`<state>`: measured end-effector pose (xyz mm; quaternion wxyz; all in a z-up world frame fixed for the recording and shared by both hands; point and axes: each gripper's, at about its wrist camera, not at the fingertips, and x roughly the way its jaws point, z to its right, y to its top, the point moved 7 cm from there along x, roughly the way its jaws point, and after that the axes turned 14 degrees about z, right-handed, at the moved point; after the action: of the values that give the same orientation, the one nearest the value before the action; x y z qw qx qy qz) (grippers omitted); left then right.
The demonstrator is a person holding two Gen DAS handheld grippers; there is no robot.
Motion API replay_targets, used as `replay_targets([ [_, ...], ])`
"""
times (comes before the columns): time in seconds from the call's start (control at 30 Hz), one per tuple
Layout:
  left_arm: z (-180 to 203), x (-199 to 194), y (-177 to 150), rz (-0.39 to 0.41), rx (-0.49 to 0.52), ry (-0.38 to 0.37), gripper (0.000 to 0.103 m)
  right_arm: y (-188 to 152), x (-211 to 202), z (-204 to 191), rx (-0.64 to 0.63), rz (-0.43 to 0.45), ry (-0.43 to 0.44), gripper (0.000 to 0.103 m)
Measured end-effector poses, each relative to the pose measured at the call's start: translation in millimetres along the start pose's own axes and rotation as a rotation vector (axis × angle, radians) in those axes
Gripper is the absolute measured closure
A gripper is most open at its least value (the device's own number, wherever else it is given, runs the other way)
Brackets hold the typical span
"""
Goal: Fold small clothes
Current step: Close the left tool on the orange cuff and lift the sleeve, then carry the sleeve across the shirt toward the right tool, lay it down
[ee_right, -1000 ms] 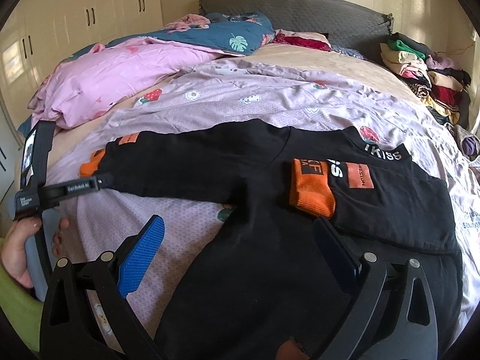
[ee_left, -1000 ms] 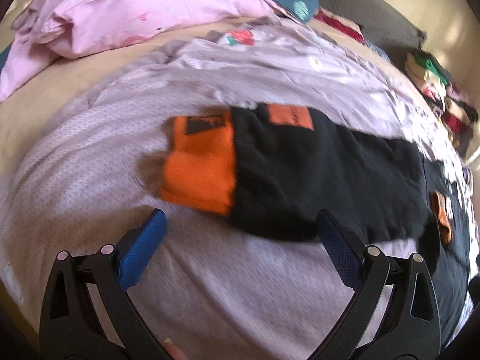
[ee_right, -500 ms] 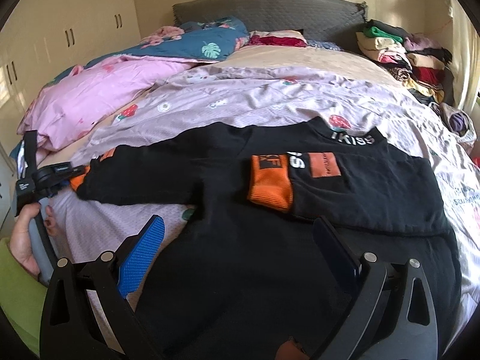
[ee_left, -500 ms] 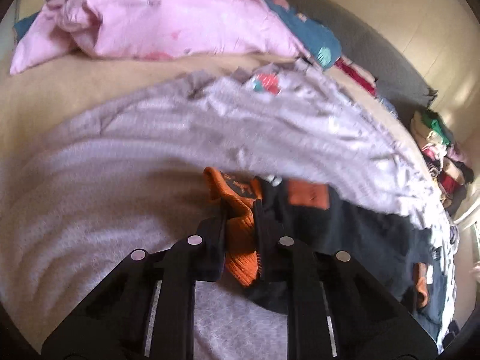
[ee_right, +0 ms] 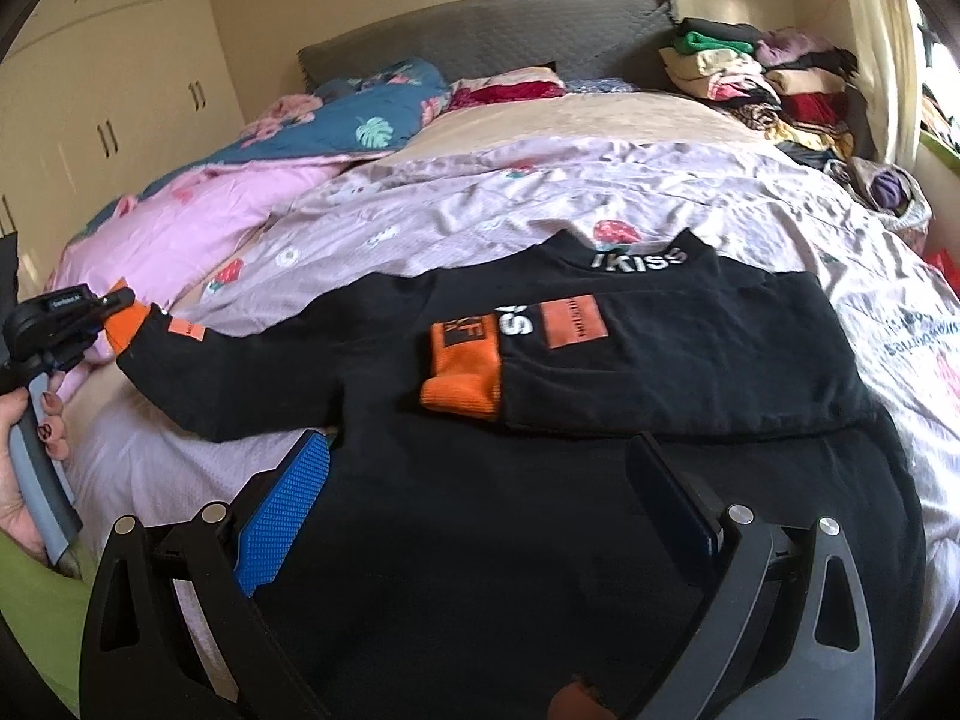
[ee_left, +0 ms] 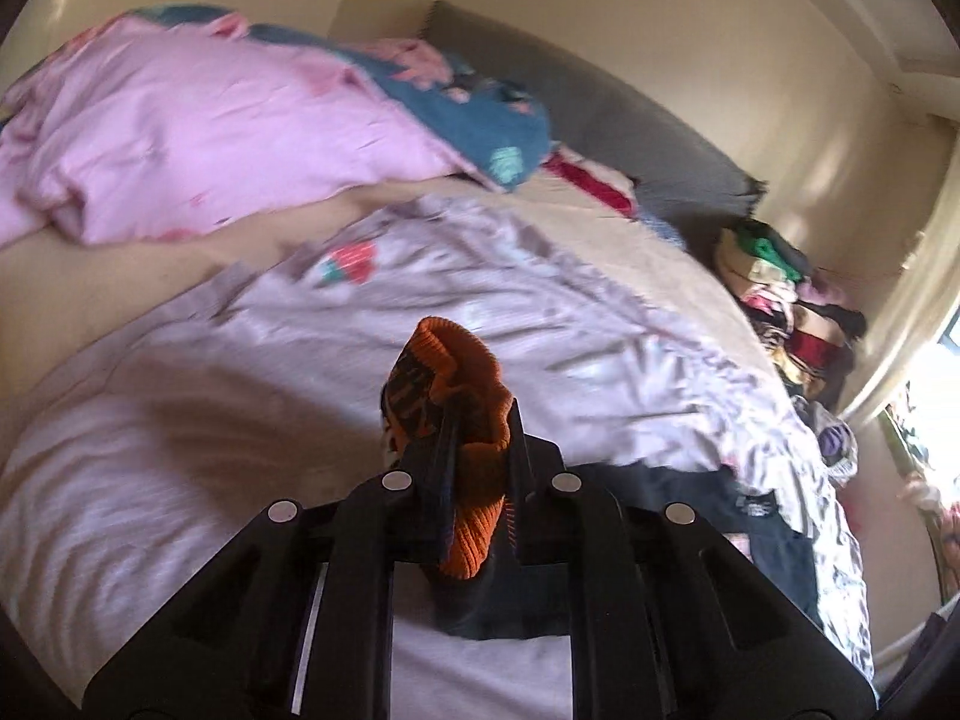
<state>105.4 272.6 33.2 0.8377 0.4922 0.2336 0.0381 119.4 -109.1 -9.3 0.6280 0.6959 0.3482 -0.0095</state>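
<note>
Since a second ago the left gripper [ee_left: 480,450] has clamped the orange cuff [ee_left: 462,402] and lifted it. Black sweater [ee_right: 540,480] lies flat on the lilac sheet [ee_right: 480,204], right sleeve folded across; right gripper [ee_right: 480,492] gapes above it.

Daylight from window [ee_left: 942,354] at right, blown out w/ glare. Left wrist view motion-blurred; right wrist view sharp. Heavy fisheye bend, dark vignette at corners.
</note>
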Motion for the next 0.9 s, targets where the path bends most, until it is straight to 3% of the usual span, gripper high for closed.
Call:
replay_targets([
  [0.43,115,-3,10,0.032,0.079,-0.159,0.097,5,-24,59,0.12,0.045,-0.05,0.005],
  [0.9,224,-11,-8,0.019,0.151,-0.313,0.098,6,-44,110,0.247,0.09,-0.064,0.005],
])
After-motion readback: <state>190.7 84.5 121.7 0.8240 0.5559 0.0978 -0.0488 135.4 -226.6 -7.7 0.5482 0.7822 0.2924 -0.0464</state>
